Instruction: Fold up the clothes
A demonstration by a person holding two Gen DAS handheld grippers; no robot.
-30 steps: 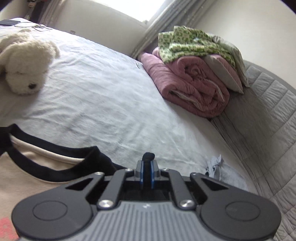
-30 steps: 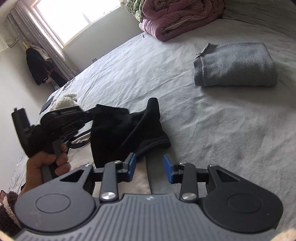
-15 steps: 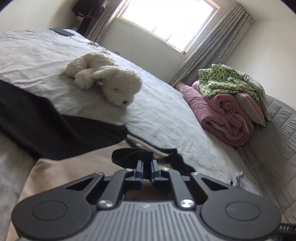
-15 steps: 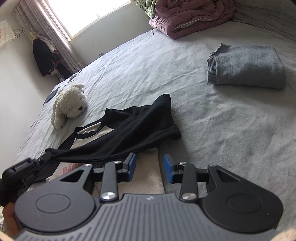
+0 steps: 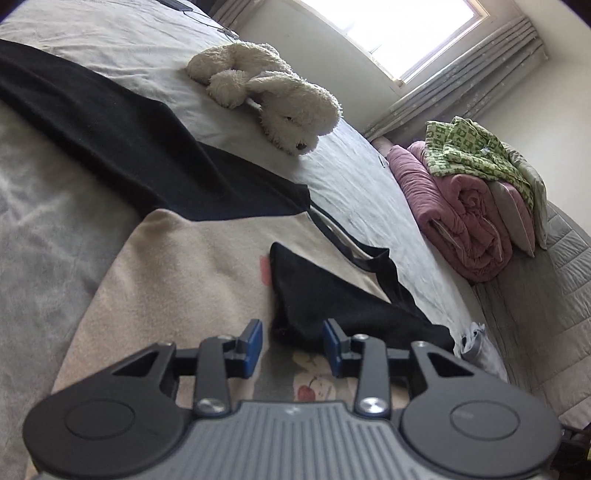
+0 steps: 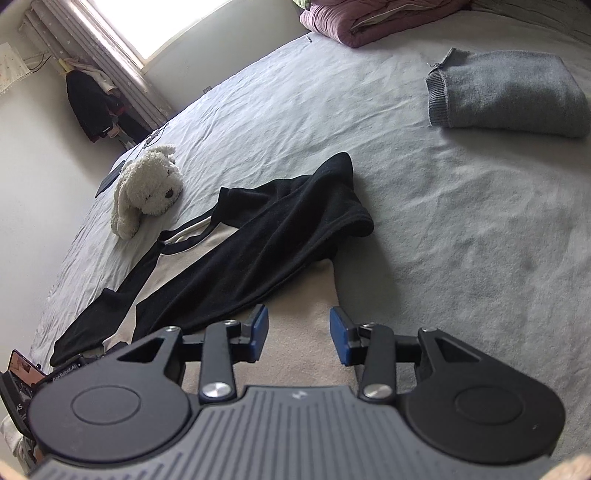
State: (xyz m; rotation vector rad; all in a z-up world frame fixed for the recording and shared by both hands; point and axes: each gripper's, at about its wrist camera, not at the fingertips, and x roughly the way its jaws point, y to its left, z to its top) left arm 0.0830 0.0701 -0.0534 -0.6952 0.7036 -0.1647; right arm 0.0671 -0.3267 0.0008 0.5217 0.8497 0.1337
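- Before you, a wide bed [image 6: 424,206] spreads under a wrinkled pale grey sheet.
- Daylight pours through a bright window [image 5: 413,33] hung with grey curtains [image 5: 461,70].
- Plain off-white walls [image 6: 33,155] surround you.
- Dark clothes [image 6: 96,107] hang in the corner beside the curtains.
- A quilted grey cover [image 5: 546,295] borders the bed's far side.
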